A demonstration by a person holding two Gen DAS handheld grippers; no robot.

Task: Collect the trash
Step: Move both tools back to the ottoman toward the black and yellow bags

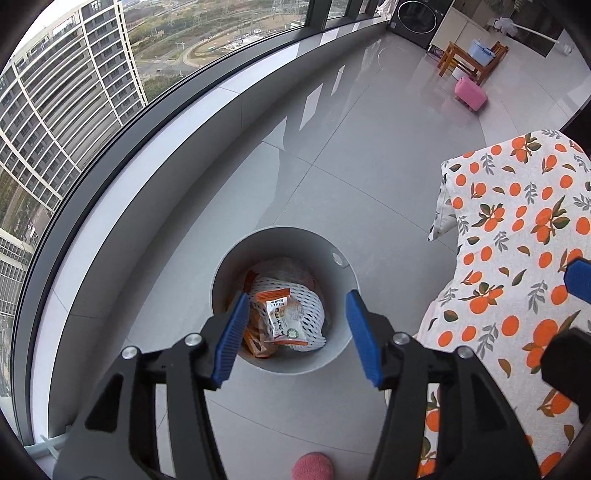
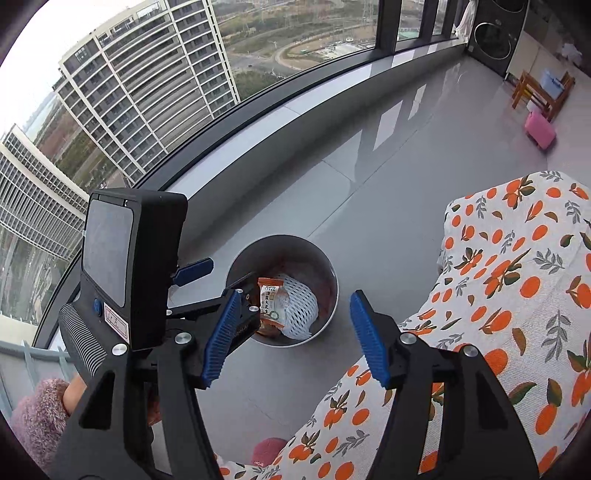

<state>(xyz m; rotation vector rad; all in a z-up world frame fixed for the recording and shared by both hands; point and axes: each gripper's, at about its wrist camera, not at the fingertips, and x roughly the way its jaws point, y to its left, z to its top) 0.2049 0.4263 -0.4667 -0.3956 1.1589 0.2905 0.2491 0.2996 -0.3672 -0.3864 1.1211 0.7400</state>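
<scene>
A round grey trash bin [image 1: 343, 273] stands on the floor below, also in the right wrist view [image 2: 328, 280]. Inside lie a white foam fruit net [image 1: 310, 314], an orange-and-white snack packet [image 1: 282, 317] and other orange wrappers. My left gripper [image 1: 299, 332] is open and empty, held directly above the bin. It also shows in the right wrist view [image 2: 221, 280], over the bin's left rim. My right gripper [image 2: 291, 336] is open and empty, above the bin's near edge; its blue finger [image 1: 578, 278] shows at the right edge of the left wrist view.
A table with an orange-print cloth [image 1: 517, 258] stands right of the bin [image 2: 498, 314]. A curved window sill [image 1: 166, 166] runs behind. Far back stand a pink stool [image 1: 471, 92], a wooden chair with a blue basin [image 1: 476, 55] and a washing machine [image 1: 421, 18].
</scene>
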